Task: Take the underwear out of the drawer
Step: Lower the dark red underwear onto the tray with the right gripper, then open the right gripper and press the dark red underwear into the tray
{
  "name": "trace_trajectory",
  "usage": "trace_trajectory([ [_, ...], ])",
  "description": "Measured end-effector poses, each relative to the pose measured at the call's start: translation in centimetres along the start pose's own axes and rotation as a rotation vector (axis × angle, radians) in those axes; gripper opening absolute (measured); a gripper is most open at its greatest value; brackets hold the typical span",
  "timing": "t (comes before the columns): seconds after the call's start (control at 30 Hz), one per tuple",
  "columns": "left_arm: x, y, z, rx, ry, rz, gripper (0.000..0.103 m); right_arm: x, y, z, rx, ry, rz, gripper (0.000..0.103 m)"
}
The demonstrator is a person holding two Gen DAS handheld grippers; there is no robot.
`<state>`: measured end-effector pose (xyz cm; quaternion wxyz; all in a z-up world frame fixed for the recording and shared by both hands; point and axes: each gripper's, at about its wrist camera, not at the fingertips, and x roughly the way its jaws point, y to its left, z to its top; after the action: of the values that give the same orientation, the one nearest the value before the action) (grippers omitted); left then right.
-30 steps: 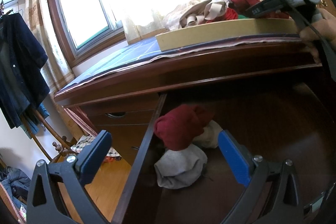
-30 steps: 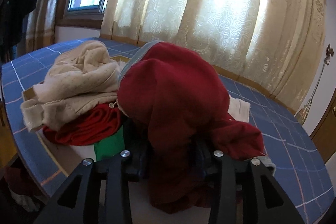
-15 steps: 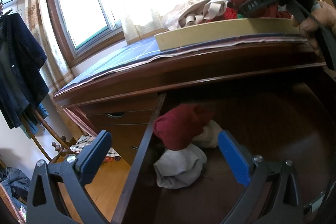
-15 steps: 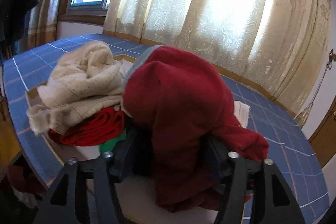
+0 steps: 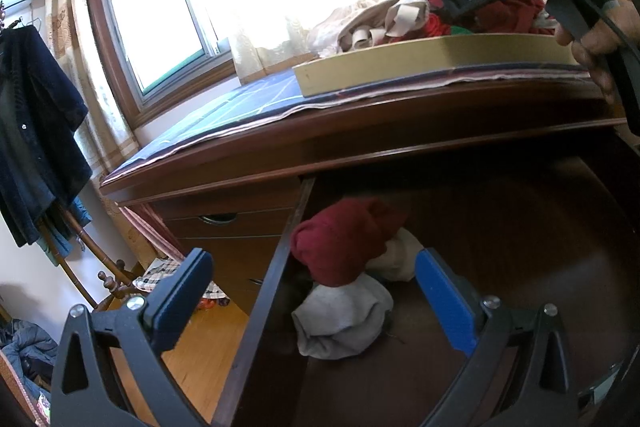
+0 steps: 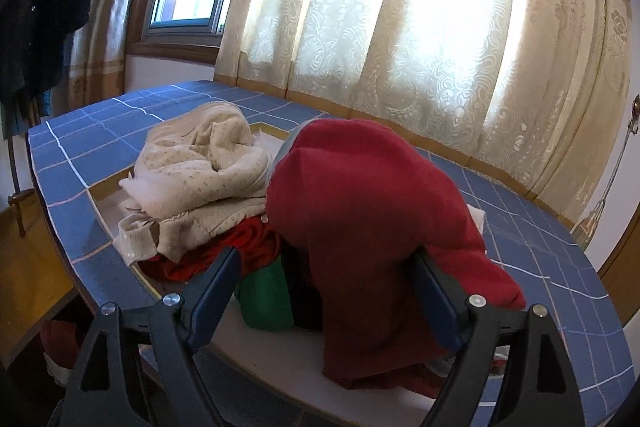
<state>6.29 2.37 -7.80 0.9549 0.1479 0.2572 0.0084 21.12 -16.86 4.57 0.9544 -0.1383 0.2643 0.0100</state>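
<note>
Item: underwear, dark-red piece point(image 5: 340, 239) | Place: open drawer point(image 5: 256, 311), 11 o'clock corner | Handling: soft, light; I'd pinch its top fold | left hand-held gripper point(image 5: 308, 291) spread, empty | right hand-held gripper point(image 6: 328, 283) just opened, red garment point(image 6: 376, 211) seemingly released.

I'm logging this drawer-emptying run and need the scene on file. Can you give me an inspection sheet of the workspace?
Surface: dresser top under a blue grid cloth; shallow tray on it.
Job's things: dark red garment draped on the tray pile; red, grey and pale pieces in the open drawer.
Clutter: cream garment, green cloth.
Grippers: left gripper open above the drawer; right gripper just opened, red garment loose between the jaws.
Cables: black cable on the right gripper.
Surroundings: window, curtains, dark hanging clothes.
</note>
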Motion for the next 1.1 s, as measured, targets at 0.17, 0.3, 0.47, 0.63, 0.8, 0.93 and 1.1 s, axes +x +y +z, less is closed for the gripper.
trace_trajectory([
  [0.17, 0.1, -0.1, -0.1, -0.002, 0.001, -0.001, 0.103, -1.7, -0.9, -0.2, 0.066, -0.047, 0.05, 0.086],
  [0.3, 0.1, -0.1, 0.0, -0.001, 0.001, -0.001, 0.103, -3.4, -1.8, -0.2, 0.117, -0.104, 0.065, 0.086],
  [0.47, 0.1, -0.1, 0.0, -0.001, 0.0, -0.001, 0.103, -4.9, -3.4, -0.9, 0.211, -0.145, 0.082, 0.086],
  [0.63, 0.1, -0.1, 0.0, 0.0, 0.001, -0.001, 0.103, -5.4, -4.4, -2.1, 0.259, -0.158, 0.081, 0.086],
  [0.8, 0.1, -0.1, 0.0, -0.001, 0.001, -0.002, 0.103, -5.5, -5.5, -3.0, 0.309, -0.163, 0.081, 0.086],
  [0.93, 0.1, -0.1, 0.0, -0.001, 0.001, -0.001, 0.103, -5.7, -6.4, -3.7, 0.332, -0.158, 0.078, 0.086],
  [1.1, 0.1, -0.1, 0.0, -0.003, 0.001, 0.0, 0.103, -6.1, -7.1, -3.8, 0.347, -0.144, 0.086, 0.038],
])
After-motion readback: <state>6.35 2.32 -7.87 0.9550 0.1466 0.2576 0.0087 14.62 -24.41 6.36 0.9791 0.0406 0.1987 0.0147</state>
